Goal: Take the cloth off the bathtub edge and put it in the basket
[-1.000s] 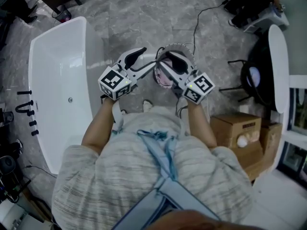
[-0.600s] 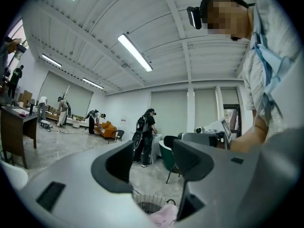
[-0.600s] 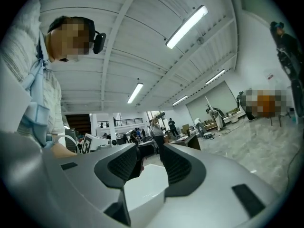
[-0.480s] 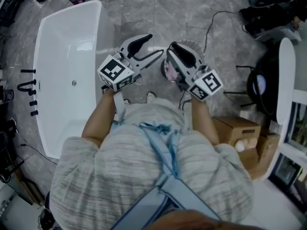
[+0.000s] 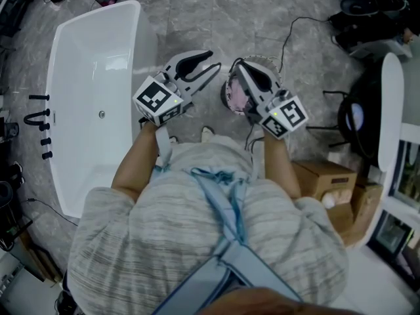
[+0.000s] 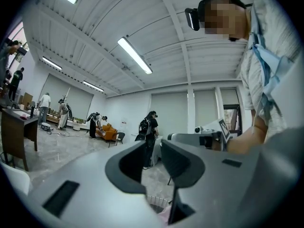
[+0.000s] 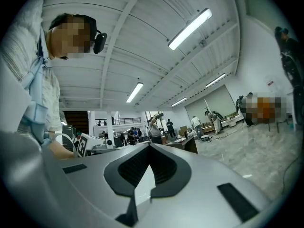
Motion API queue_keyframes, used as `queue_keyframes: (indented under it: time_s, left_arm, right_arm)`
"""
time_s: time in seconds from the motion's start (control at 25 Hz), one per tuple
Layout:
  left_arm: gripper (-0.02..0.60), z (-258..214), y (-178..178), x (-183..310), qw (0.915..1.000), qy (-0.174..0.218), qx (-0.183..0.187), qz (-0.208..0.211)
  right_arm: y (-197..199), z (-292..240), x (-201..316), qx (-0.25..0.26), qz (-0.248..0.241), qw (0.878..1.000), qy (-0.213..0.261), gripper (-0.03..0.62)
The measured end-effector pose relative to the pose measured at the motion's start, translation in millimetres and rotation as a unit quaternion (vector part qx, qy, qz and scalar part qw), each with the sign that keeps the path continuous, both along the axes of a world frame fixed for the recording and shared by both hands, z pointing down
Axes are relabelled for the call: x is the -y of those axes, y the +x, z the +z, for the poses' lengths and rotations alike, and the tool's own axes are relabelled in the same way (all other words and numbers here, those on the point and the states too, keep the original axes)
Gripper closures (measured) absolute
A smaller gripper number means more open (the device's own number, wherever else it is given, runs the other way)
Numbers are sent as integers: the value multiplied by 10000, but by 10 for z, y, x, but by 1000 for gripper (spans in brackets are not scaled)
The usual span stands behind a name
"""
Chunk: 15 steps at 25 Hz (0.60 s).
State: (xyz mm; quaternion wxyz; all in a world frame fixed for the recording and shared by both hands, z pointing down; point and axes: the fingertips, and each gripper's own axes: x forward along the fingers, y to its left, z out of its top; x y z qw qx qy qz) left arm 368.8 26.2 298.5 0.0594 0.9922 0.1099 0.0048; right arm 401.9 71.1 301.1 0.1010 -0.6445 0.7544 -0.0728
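The pink cloth [image 5: 236, 101] lies inside the round wire basket [image 5: 264, 61] on the grey floor, right of the white bathtub [image 5: 79, 143]. My right gripper [image 5: 235, 63] hangs over the basket, shut with nothing in it; in the right gripper view [image 7: 151, 148] its jaws meet and point up into the room. My left gripper [image 5: 214, 59] is just left of the basket with its jaws closing on nothing, a narrow gap still between them [image 6: 153, 148]. Below those jaws the basket's rim [image 6: 154, 202] and a bit of the cloth [image 6: 164, 216] show.
Cardboard boxes [image 5: 323, 176] stand right of the person's legs. A black chair [image 5: 354, 117] and a white round table top [image 5: 386, 97] are at the right. A black cable [image 5: 289, 31] runs over the floor. Black taps [image 5: 36, 120] sit left of the tub. Several people stand in the hall [image 6: 149, 127].
Both grippers stay over the basket. The right gripper's jaws have gone from apart to shut, and the left gripper's jaws have come closer together. The head view has shifted slightly.
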Motion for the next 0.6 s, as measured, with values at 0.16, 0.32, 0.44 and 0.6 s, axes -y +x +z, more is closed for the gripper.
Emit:
queue_keyframes:
  time_s: [0.16,0.32,0.44,0.6]
  left_arm:
    - [578,9,-4,-1,10000,-68,0,50]
    - [578,11,-17,-6,9999,-98,-9,62]
    - [578,37,-33,-10,9999,-79,23,67]
    - [578,16,-24,-24,9999,-69,-12,81]
  right_arm:
    - [11,5,-12,-24,52,10000,-20,591]
    - [-9,32,-25,-40,82,9999,-59,591]
    - [-20,38,-44,-32,109,9999,-57,591]
    - [-15,31,-57,-41,127,9999,-52,591]
